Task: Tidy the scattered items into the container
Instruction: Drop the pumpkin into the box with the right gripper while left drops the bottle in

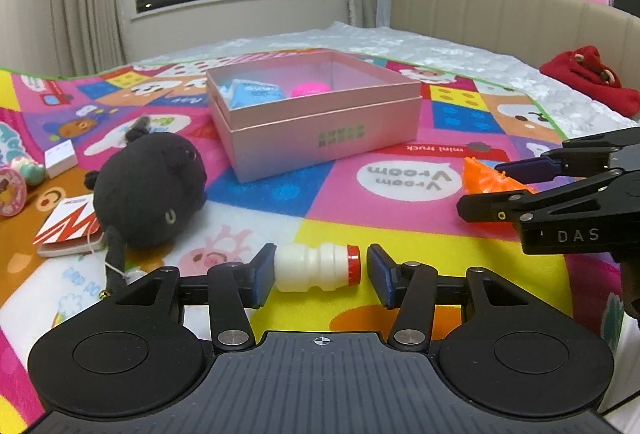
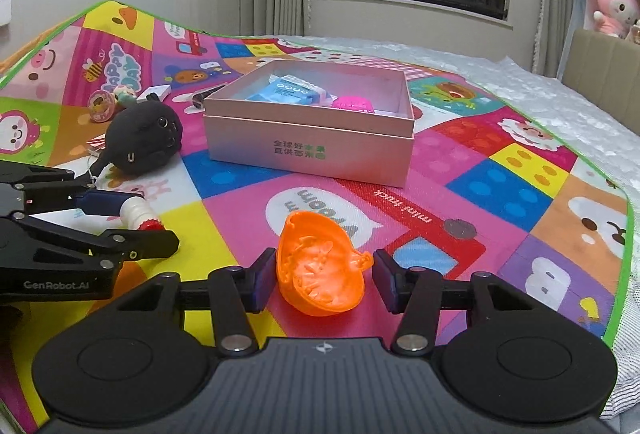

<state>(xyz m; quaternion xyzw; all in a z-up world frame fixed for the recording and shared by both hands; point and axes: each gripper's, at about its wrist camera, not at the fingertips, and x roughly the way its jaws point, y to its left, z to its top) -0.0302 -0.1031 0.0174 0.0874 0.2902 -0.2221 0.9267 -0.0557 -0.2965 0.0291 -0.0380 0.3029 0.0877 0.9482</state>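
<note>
**Two grippers low over the play mat**

Bedroom bed, covered by a bright patchwork play mat (image 1: pixel 360 234) printed "Vroom Vroom" and "mini truck". At 12 o'clock sits the pink box (image 1: pixel 320 122), with green characters on its side (too small to read in the left view); inside lie a blue carton (image 1: pixel 256 94) and a pink ball (image 1: pixel 310 89), both partly hidden by the wall.

Left gripper (image 1: pixel 318 270) straddles a small white bottle (image 1: pixel 312 268) with a red cap; one pad touches its base, the other stands just clear.

Right gripper (image 2: pixel 318 280), marked "DAS", brackets an orange shell-shaped toy (image 2: pixel 320 270), pads not pressing. A black plush (image 1: pixel 148 190) lies at 10 o'clock.
</note>
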